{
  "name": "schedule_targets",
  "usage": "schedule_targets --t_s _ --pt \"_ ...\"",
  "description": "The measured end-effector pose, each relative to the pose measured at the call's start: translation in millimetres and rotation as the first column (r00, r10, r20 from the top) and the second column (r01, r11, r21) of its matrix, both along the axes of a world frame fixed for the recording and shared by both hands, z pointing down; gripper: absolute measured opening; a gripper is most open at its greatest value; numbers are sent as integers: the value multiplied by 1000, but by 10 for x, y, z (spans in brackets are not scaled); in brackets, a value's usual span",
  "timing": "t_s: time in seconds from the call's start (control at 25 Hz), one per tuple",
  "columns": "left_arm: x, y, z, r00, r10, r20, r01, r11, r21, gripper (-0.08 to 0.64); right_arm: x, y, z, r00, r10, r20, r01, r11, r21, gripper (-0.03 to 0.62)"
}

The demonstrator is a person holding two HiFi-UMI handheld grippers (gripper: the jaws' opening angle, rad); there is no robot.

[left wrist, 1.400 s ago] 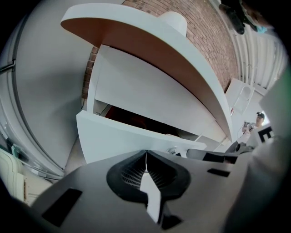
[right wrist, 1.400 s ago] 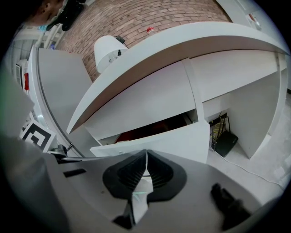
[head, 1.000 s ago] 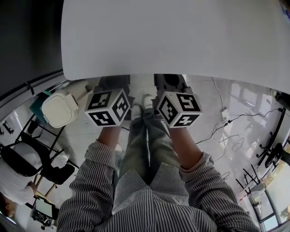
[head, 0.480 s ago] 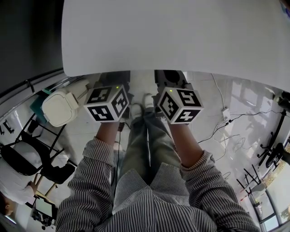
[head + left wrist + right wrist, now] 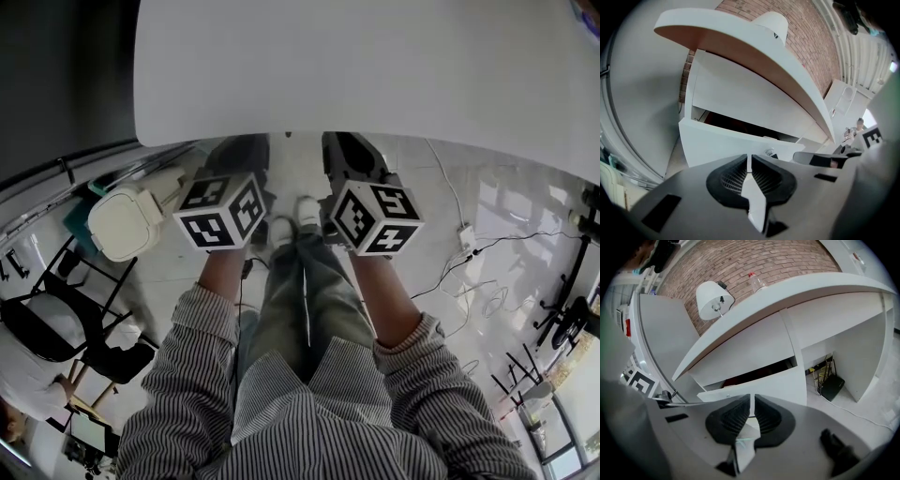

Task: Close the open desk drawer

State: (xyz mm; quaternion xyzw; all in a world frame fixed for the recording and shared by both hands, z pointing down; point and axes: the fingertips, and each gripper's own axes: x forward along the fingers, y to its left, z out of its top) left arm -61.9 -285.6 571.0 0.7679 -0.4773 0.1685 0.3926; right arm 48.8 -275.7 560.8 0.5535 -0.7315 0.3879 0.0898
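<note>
The white desk fills the top of the head view. Under its top, the drawer stands pulled out, with a dark gap behind its white front and a small round lock on it. The same drawer front shows in the right gripper view. My left gripper and right gripper are held side by side at the desk's near edge, their tips partly under it. Both point at the drawer front from a short distance. The left gripper and the right gripper are each shut and hold nothing.
On the desk stand a white lamp and a bottle against a brick wall. A black box sits in the knee space. On the floor are a white bin, a chair and cables.
Both marker cubes have barely shifted. The desk edge sits slightly higher in the head view, and more of the gripper bodies shows below it.
</note>
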Motion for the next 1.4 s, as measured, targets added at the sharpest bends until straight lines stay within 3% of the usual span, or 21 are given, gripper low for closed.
schedule_targets --t_s 0.36,0.76,1.16,1.4 --pt "-93 271 -386 1000 4 -6 -4 998 70 18 -93 251 -416 1000 -15 3 15 996 83 23" --pt "-206 801 -1123 999 32 -32 -26 985 171 18 -160 816 -1163 1000 -2 -3 3 982 188 21" --pt "-104 1013 -2165 994 72 -77 -43 945 323 17 -170 1100 -2148 999 -24 -37 34 948 317 17" --pt "-64 1249 -2644 989 110 -103 -66 930 362 17 -199 1338 -2657 997 -56 -46 68 929 365 15"
